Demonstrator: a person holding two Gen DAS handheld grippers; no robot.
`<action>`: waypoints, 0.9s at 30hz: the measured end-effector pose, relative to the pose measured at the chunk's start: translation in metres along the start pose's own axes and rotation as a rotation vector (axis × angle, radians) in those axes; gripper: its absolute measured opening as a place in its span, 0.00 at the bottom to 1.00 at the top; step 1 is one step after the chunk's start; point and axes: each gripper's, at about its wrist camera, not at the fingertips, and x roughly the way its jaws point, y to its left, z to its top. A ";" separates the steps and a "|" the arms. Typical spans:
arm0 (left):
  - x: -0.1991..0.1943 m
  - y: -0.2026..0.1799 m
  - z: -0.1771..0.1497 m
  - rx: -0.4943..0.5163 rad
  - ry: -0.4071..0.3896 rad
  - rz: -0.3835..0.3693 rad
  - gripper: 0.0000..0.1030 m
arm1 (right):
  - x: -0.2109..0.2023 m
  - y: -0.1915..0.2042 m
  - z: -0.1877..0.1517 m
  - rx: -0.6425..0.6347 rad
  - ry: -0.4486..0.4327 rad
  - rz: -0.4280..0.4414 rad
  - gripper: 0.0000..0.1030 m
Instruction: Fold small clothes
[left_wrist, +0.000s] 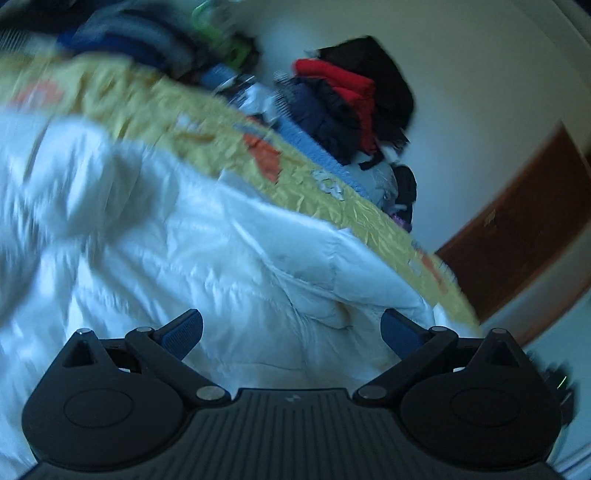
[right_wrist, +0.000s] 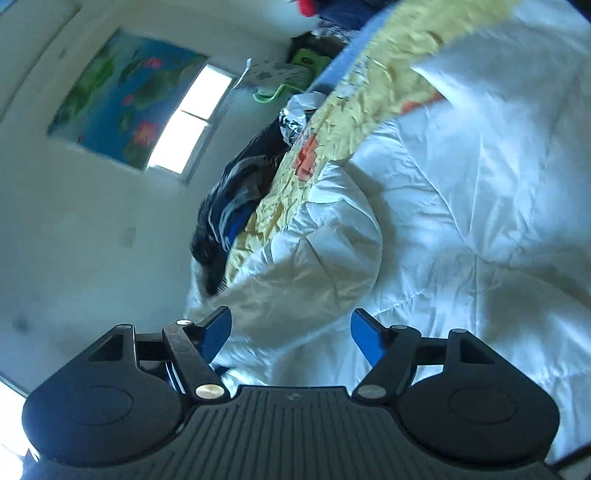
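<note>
Left gripper and right gripper: jaws apart, nothing held, above a white quilt. Yellow blanket beyond; blurred dark clothes pile, apparently unfolded.

White garment ahead of the fingers: glossy, crinkled quilted cloth; yellow bedcover beyond it: matt, rough cloth; finger pads: ribbed blue plastic
</note>
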 end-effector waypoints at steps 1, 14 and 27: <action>0.002 0.005 0.001 -0.059 0.009 -0.028 1.00 | 0.001 -0.002 0.001 0.014 -0.017 -0.026 0.70; 0.002 0.005 -0.029 -0.046 0.170 -0.037 1.00 | 0.029 -0.017 0.009 0.020 0.016 -0.148 0.76; 0.049 -0.012 0.005 0.011 0.140 0.095 0.21 | 0.077 -0.004 0.023 -0.052 0.071 -0.189 0.10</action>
